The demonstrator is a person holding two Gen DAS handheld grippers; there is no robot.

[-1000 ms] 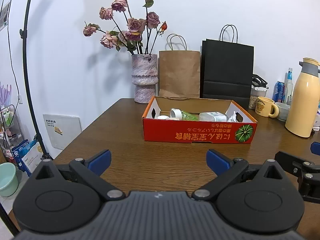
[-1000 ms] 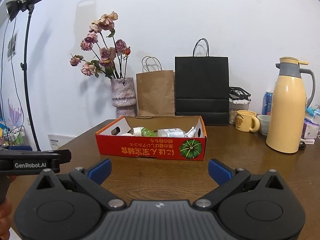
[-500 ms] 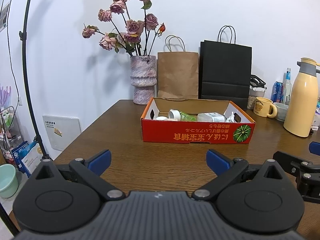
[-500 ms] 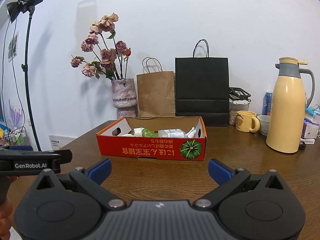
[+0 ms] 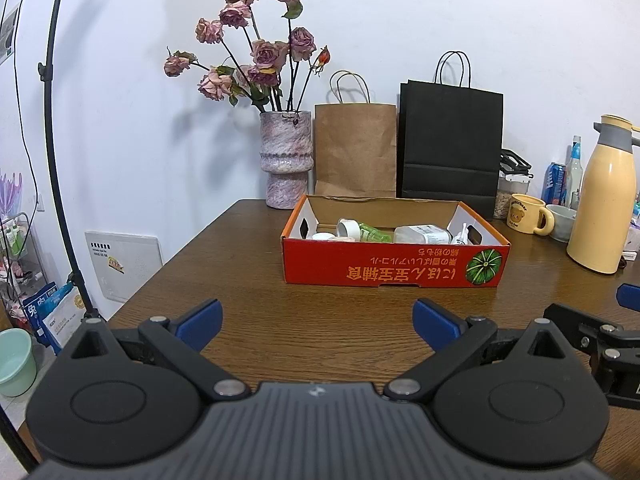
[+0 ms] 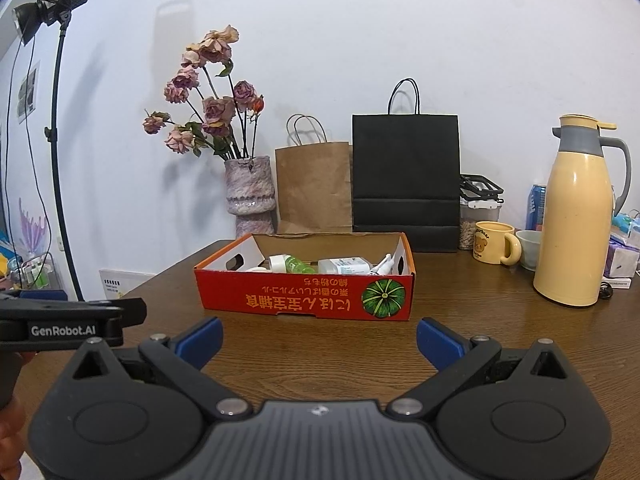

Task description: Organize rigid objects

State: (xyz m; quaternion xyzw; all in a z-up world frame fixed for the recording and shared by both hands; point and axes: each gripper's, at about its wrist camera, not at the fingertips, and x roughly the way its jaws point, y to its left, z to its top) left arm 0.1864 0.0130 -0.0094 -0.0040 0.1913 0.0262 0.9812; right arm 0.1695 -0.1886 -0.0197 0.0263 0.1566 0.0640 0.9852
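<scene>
Cardboard box (image 5: 394, 268), red on the outside with a green pumpkin printed on its front, sits on the wooden table (image 5: 320, 320) toward the far edge. Inside it lie a green bottle (image 5: 366, 233) with a white cap, a clear bottle (image 5: 420, 234) on its side, a small white tube (image 5: 461, 236) against the right wall, and a white lid (image 5: 322, 236) near the left wall.

Left tool (image 5: 316, 322) hovers above the near part of the table, its blue-tipped fingers (image 5: 200, 318) spread wide apart and gripping nothing. Right tool (image 6: 318, 338) is level with it, just to its right, fingers likewise wide apart and empty. Both point at the box, which lies well apart from them.

Behind the box, along the far edge, stand a vase (image 5: 285, 160) of faded roses, a brown paper bag (image 5: 355, 148) and a black paper bag (image 5: 451, 144). A yellow mug (image 6: 494, 242) and a tall cream flask (image 6: 578, 216) stand toward the right edge.
</scene>
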